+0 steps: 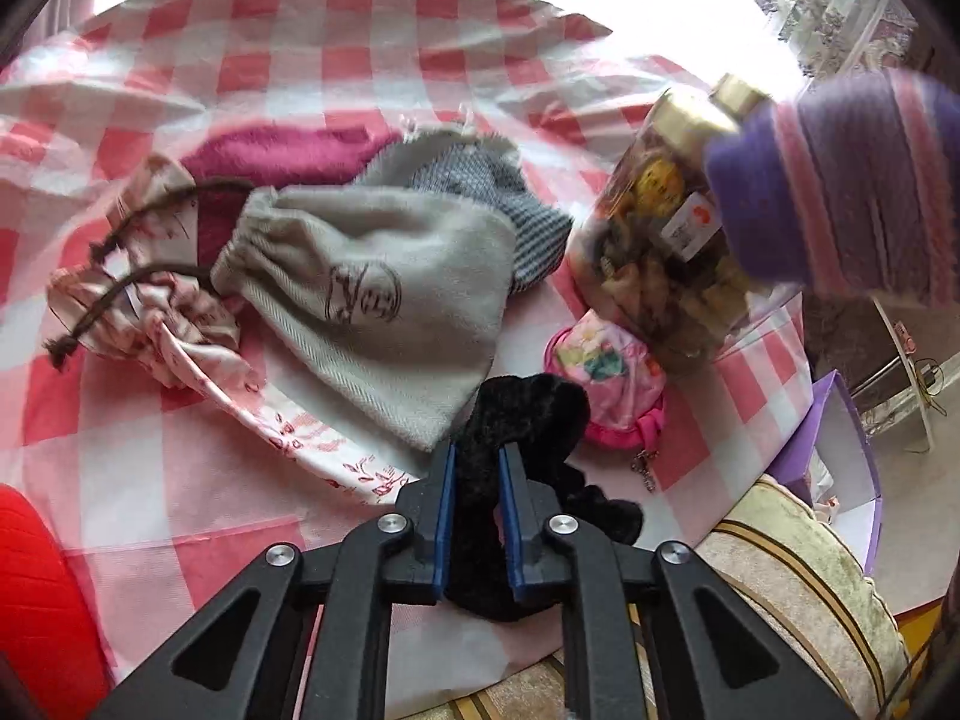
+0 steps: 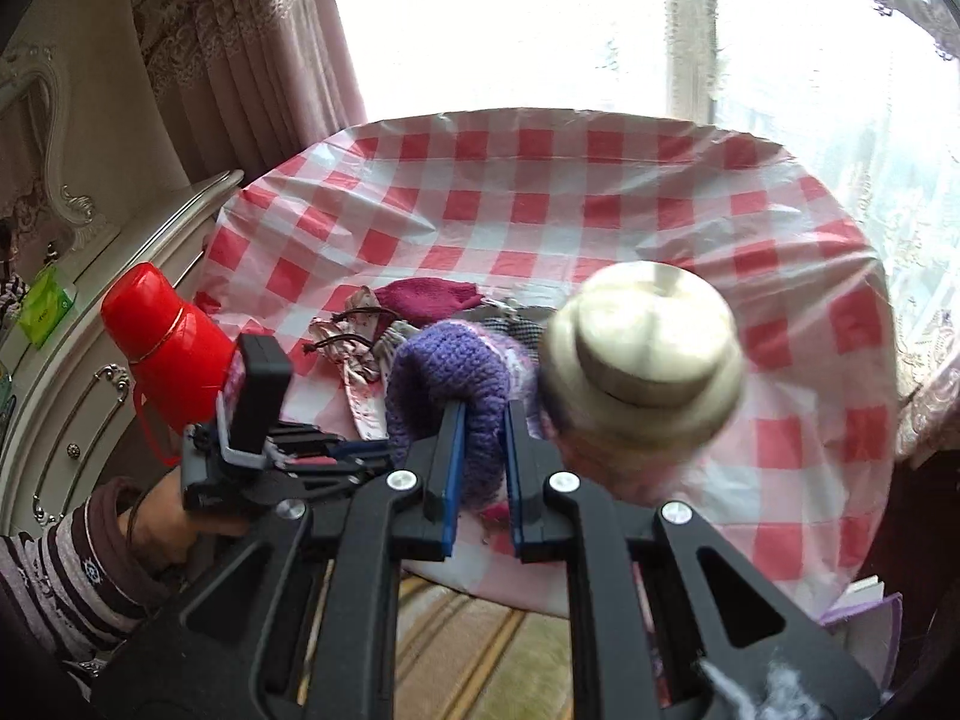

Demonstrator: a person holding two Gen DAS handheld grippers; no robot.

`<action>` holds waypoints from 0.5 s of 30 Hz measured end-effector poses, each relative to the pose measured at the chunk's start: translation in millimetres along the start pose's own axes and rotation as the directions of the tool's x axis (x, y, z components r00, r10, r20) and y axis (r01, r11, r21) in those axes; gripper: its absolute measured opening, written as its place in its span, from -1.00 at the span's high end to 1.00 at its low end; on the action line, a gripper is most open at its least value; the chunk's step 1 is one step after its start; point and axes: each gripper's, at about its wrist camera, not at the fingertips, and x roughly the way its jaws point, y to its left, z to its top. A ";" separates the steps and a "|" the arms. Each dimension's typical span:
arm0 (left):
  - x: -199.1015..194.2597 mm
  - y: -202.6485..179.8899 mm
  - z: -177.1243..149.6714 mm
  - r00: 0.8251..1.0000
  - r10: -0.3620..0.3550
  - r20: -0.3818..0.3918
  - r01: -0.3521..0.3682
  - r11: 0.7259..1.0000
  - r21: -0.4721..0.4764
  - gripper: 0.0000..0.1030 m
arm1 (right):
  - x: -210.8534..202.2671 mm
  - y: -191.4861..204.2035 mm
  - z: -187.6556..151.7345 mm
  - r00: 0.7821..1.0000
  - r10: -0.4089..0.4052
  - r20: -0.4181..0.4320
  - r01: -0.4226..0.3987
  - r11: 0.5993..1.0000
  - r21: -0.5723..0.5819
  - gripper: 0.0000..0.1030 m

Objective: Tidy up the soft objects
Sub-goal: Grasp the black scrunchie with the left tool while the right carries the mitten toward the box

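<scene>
My left gripper (image 1: 477, 456) is shut on a black fuzzy cloth (image 1: 528, 414) at the near edge of the red-checked table (image 1: 360, 18). My right gripper (image 2: 485, 414) is shut on a purple and pink knitted piece (image 2: 444, 372), held above the table; it also shows at the right of the left wrist view (image 1: 840, 180). A grey drawstring pouch (image 1: 384, 294), a floral pouch (image 1: 162, 312), a magenta cloth (image 1: 282, 156), a checked grey cloth (image 1: 480, 180) and a small pink pouch (image 1: 612, 384) lie on the table.
A clear snack jar with a gold lid (image 1: 666, 228) stands right of the pile, close under the right gripper (image 2: 642, 348). A red thermos (image 2: 168, 354) stands at the table's left. A purple box (image 1: 840, 468) and a cushioned seat (image 1: 798, 588) are below right.
</scene>
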 end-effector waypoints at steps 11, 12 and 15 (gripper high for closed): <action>-47.6 -29.0 -3.7 0.991 0.029 0.134 -0.034 0.999 0.032 0.74 | -106.1 -110.3 -82.2 0.982 -0.190 0.015 0.182 0.956 0.232 0.81; -49.4 -31.8 -3.9 0.990 0.025 0.136 -0.029 0.999 0.029 0.74 | -109.0 -117.9 -90.3 0.982 -0.188 0.007 0.180 0.951 0.252 0.81; -58.5 -43.8 -5.7 0.989 0.008 0.149 -0.013 0.999 0.030 0.74 | -106.4 -131.1 -111.7 0.979 -0.197 -0.043 0.202 0.941 0.273 0.71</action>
